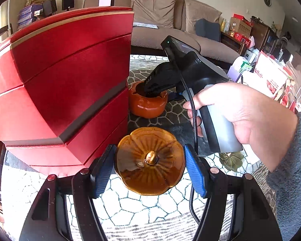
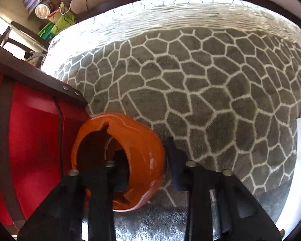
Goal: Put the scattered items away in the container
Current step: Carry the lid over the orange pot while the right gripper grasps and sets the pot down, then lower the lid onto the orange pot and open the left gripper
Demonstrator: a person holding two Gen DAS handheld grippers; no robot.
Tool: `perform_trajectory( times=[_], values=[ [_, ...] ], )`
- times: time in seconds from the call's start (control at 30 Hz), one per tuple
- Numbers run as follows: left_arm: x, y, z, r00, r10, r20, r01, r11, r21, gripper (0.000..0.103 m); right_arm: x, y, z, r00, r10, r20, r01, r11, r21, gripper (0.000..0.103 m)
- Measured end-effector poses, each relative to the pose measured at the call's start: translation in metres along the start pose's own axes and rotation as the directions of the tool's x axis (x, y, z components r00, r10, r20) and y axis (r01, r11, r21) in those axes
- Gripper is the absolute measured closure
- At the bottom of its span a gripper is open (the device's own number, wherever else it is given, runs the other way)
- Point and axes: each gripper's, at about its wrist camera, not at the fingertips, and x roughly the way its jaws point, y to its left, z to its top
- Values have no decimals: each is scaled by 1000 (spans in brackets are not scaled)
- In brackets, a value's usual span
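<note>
A: Where is the lid?
B: The left gripper [image 1: 150, 170] is clamped on the amber lid [image 1: 149, 160], beside the red box [image 1: 66, 76].
A: And the right gripper [image 2: 148, 166]?
B: It straddles the wall of the orange pot [image 2: 138, 144] (one finger inside); I cannot tell if it pinches.

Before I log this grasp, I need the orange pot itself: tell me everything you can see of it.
The orange pot is squat, round and glossy, apparently glazed ceramic, with notches cut in its rim and a dark inside. It sits upright on the patterned rug, close beside the red box. The right gripper straddles its wall, one finger inside, one outside.
</note>
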Motion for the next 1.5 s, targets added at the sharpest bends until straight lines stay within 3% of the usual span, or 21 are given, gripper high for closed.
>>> perform_trajectory(
  times=[0.13,0.27,0.53,0.73,0.83,0.9,1.0,1.13,1.33,1.5],
  values=[
    [3,-2,4,1000,-15,-6,15,1000,-8,35,-8,-9,-6,1000,14,-9,-14,1000,12,76],
    [1,-3,5,999,-32,-5,32,999,-9,35,-35,-15,-19,1000,10,-25,-11,998,-60,76],
    [-5,-14,8,996,-88,10,88,996,2,35,-86,-33,-79,995,-16,-98,-3,981,-195,76],
    [-3,-39,10,993,-114,8,113,992,49,35,-72,-47,-98,993,-46,-112,25,982,-187,73],
    [0,-49,8,993,-118,-10,118,990,78,35,-65,-51,-107,989,-18,-148,-10,982,-187,70],
    [1,-55,5,993,-114,-19,115,988,101,35,-82,-58,-106,993,1,-114,-21,984,-175,68],
    [7,-65,6,993,-110,-40,114,985,127,35,-131,-70,-107,1000,-11,30,16,982,-186,50],
    [17,-75,11,993,-108,-52,115,982,150,35,-181,-87,-124,988,-9,154,39,981,-191,49],
    [49,-89,8,993,-63,-102,81,979,184,35,-197,-111,-151,981,52,187,-23,988,-155,49],
    [63,-95,6,993,-33,-114,56,978,199,35,-184,-126,-166,972,121,200,-103,990,-99,49]
  ],
)
